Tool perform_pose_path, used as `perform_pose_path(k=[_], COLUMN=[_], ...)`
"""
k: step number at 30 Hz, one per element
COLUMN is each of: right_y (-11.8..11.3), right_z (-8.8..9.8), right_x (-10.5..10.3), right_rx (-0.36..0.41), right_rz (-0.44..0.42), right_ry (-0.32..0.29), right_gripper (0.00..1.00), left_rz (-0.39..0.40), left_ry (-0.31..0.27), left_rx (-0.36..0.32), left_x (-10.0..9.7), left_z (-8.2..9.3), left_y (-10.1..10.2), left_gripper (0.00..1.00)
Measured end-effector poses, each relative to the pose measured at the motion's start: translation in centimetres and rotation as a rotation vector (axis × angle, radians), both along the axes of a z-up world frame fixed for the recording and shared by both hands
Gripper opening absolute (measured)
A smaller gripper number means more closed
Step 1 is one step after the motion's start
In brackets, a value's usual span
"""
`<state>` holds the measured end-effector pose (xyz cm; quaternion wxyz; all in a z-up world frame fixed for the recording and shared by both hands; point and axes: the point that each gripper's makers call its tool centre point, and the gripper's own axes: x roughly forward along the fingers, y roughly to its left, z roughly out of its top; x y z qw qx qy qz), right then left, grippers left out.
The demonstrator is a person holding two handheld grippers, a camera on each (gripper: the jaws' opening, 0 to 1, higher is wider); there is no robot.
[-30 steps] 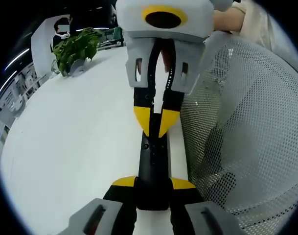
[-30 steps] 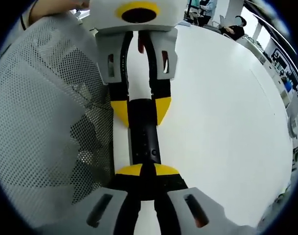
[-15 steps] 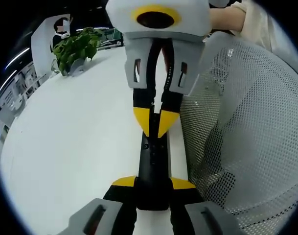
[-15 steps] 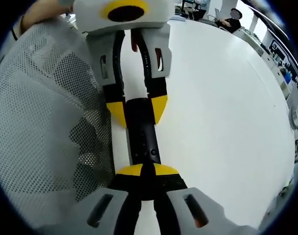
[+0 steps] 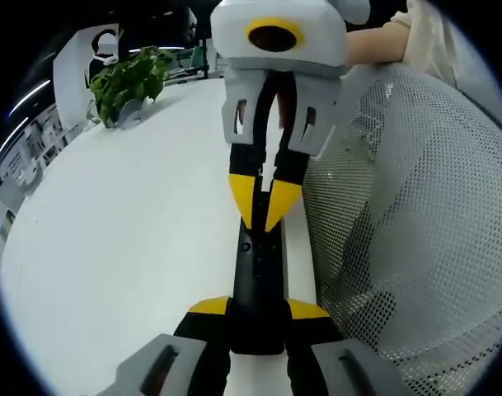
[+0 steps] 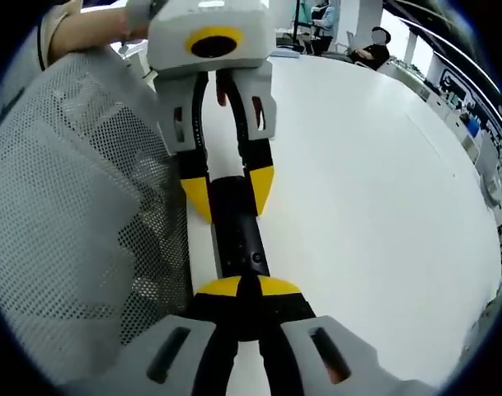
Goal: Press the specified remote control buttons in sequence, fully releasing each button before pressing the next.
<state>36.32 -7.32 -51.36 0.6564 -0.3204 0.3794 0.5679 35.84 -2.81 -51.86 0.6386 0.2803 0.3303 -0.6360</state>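
A slim black remote (image 5: 255, 272) lies lengthwise just above the white table (image 5: 127, 247). My left gripper (image 5: 257, 310) is shut on its near end, one yellow tip on each side. My right gripper (image 5: 263, 206) comes down from the top of the left gripper view, its yellow tips shut together and resting on the remote's far part. In the right gripper view the right gripper (image 6: 248, 286) is shut, tips together on top of the remote (image 6: 238, 235). Beyond it, the left gripper (image 6: 228, 191) clamps the remote's other end.
A white mesh surface (image 5: 415, 214) stands close beside the remote, also at the left (image 6: 69, 214) of the right gripper view. A potted plant (image 5: 131, 82) sits at the table's far edge. A person's hand (image 5: 382, 37) holds the right gripper. Seated people (image 6: 374, 45) are far off.
The right gripper has shifted slightly sideways and tilted while its tips stay on the remote. The left gripper keeps its hold; the remote has not moved.
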Motion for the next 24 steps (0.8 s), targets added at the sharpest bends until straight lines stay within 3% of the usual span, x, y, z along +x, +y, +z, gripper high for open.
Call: perform_pose_path(k=[24], right_y=[0.34], right_z=[-0.17], right_x=[-0.19], right_rx=[-0.052], right_rz=[0.06], right_ry=[-0.029], right_gripper=[0.0], left_rz=[0.001], left_ry=[-0.002], left_rx=[-0.003], left_x=[0.06], left_z=[-0.11], left_y=[-0.05], left_gripper=[0.24])
